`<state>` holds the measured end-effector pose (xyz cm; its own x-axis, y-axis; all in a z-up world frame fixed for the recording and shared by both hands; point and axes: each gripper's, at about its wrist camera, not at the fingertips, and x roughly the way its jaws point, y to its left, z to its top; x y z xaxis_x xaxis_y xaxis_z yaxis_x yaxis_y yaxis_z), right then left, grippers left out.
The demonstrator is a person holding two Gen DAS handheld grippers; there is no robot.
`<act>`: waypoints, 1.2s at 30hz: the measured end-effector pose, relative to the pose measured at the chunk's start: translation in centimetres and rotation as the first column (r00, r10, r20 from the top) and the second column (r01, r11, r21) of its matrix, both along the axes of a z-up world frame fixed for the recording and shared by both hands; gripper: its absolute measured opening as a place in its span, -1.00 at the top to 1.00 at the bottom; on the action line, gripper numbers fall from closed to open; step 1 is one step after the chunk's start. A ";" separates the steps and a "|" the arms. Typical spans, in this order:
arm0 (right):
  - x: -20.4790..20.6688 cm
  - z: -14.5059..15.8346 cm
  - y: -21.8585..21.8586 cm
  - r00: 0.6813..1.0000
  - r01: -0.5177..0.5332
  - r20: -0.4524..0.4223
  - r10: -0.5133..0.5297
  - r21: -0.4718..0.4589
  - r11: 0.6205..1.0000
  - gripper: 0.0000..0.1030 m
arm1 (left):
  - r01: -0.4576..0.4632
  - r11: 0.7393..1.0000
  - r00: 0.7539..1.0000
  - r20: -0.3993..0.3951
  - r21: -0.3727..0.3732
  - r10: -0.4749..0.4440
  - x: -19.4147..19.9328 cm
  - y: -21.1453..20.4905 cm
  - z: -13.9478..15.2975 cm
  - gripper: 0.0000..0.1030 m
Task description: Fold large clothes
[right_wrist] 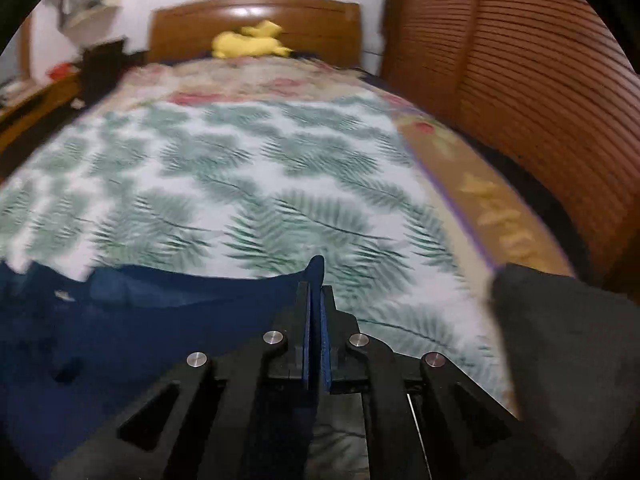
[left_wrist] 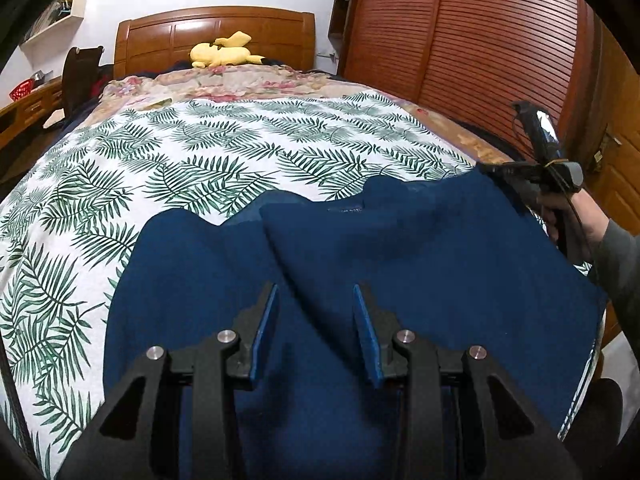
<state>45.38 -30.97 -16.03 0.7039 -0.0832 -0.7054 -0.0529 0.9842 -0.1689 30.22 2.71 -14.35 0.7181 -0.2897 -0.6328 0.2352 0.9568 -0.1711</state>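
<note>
On the bed (left_wrist: 168,152), a blue garment (left_wrist: 400,248) is lying spread across the leaf-print sheet. Left tongs (left_wrist: 315,328) are hovering apart above it; right tongs (right_wrist: 316,312) are clamping its far corner.

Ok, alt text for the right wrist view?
Right gripper, shut, pinches the edge of a navy garment over a fern-print sheet. Blurred behind: a yellow plush toy by the wooden headboard.
</note>
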 end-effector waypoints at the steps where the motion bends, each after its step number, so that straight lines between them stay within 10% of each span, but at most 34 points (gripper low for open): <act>1: 0.2 -0.6 -0.2 1.000 0.005 -0.022 -0.005 -0.002 1.000 0.97 | 0.000 1.000 1.000 -0.001 0.002 0.000 0.0 0.0 0.0 0.29; 8: -0.2 -1.0 0.5 0.999 -0.007 -0.048 0.006 -0.008 1.000 0.81 | 0.002 1.000 1.000 -0.002 0.022 -0.002 0.0 -0.3 -0.1 0.29; 10: -0.9 -0.1 1.1 0.999 -0.025 -0.028 0.024 -0.019 1.000 0.20 | 0.002 1.000 1.000 -0.001 0.022 -0.002 0.1 -0.3 -0.1 0.29; 12: -1.7 0.9 2.0 0.999 -0.054 -0.001 0.054 -0.014 0.998 0.06 | 0.001 1.000 1.000 -0.003 0.024 -0.001 0.1 -0.3 -0.1 0.29; 24: -4.5 -1.3 14.3 0.910 -0.395 -0.097 0.402 0.086 0.915 0.06 | 0.001 1.000 1.000 -0.003 0.023 -0.001 -0.2 -0.1 -0.1 0.29; 36: -4.7 -5.4 17.0 0.878 -0.438 -0.204 0.432 0.019 0.899 0.02 | 0.006 1.000 1.000 -0.005 0.028 -0.006 -0.2 -0.1 -0.2 0.29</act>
